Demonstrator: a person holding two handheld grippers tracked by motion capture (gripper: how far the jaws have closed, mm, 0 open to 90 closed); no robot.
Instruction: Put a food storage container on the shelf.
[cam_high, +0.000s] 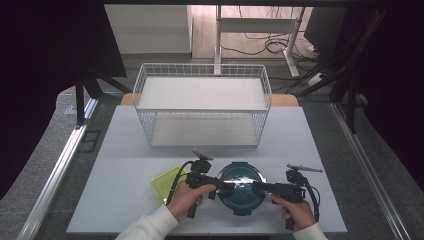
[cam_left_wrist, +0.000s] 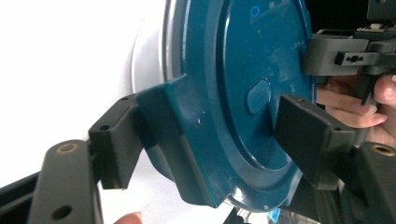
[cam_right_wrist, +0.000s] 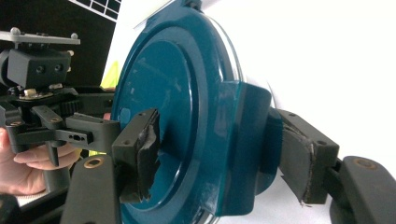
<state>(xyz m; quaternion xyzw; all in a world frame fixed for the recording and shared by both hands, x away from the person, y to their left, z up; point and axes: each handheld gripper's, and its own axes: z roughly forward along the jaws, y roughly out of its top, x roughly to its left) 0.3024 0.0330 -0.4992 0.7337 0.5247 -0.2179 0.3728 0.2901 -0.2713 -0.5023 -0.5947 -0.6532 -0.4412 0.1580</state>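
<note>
A round container with a teal clip-on lid (cam_high: 241, 187) sits near the table's front edge. My left gripper (cam_high: 226, 187) reaches its left rim and my right gripper (cam_high: 257, 188) its right rim. In the left gripper view the left gripper (cam_left_wrist: 212, 140) straddles a teal latch flap (cam_left_wrist: 173, 135): one pad rests against the flap, the other hovers over the lid top (cam_left_wrist: 233, 70). In the right gripper view the right gripper (cam_right_wrist: 219, 158) brackets the opposite flap (cam_right_wrist: 247, 140), with a small gap showing between the inner pad and the lid (cam_right_wrist: 159, 116).
A yellow-green square lid or tray (cam_high: 165, 182) lies just left of the container, under the left hand. A white two-tier wire rack (cam_high: 202, 105) stands at the back of the grey table (cam_high: 125, 150).
</note>
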